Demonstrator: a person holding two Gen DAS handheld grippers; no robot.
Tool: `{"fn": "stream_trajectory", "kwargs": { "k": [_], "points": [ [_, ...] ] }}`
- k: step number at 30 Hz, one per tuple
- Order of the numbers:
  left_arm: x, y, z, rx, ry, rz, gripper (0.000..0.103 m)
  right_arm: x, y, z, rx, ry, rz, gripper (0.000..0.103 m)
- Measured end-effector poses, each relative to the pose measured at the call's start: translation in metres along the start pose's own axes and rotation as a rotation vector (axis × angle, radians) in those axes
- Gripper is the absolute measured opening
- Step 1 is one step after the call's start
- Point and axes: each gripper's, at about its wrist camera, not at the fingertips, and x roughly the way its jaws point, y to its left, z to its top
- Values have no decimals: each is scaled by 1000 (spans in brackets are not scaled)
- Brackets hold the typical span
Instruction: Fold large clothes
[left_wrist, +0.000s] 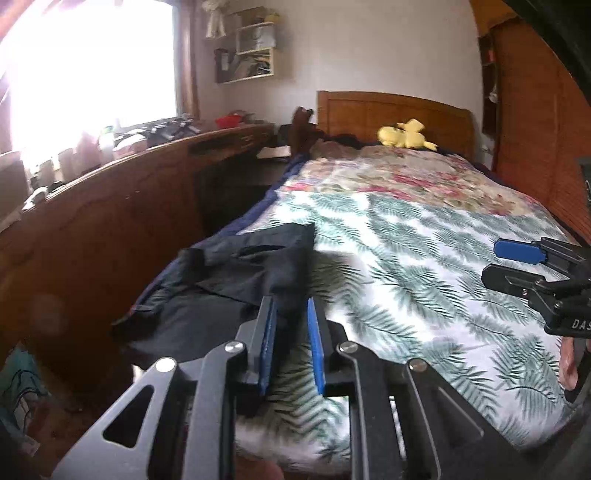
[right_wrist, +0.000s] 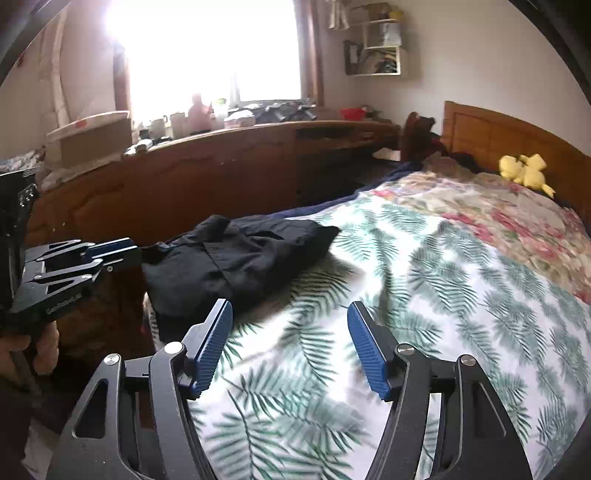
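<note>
A dark, folded garment (left_wrist: 236, 273) (right_wrist: 236, 258) lies at the left edge of the bed, on a white cover with green palm leaves (left_wrist: 424, 258) (right_wrist: 443, 295). My left gripper (left_wrist: 291, 306) hovers just in front of it, blue pads a narrow gap apart. Through the gap I see only cloth and cover further back, nothing pinched. In the right wrist view the left gripper (right_wrist: 138, 256) sits beside the garment's left end. My right gripper (right_wrist: 290, 310) (left_wrist: 495, 262) is wide open above the bare cover, to the right of the garment, with nothing between its fingers.
A long wooden cabinet (left_wrist: 110, 206) (right_wrist: 221, 173) cluttered on top runs close along the bed's left side. A floral quilt (left_wrist: 406, 177), a yellow plush toy (left_wrist: 404, 136) (right_wrist: 524, 173) and a wooden headboard (left_wrist: 391, 110) lie at the far end. A hand (right_wrist: 40, 347) holds the left gripper.
</note>
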Motion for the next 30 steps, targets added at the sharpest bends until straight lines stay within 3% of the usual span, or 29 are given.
{"fn": "stream_trajectory", "kwargs": {
  "k": [9, 16, 23, 30],
  "points": [
    [4, -84, -5, 55, 34, -159, 15, -59, -43, -47, 61, -14, -90, 69],
    [5, -151, -18, 91, 68, -237, 16, -104, -78, -89, 124, -19, -201, 69],
    [-10, -210, -34, 134, 67, -254, 16, -160, -107, -132, 226, -40, -311, 70],
    [-35, -256, -43, 147, 55, -319, 16, -214, -121, -166, 335, -52, -405, 70]
  ]
}}
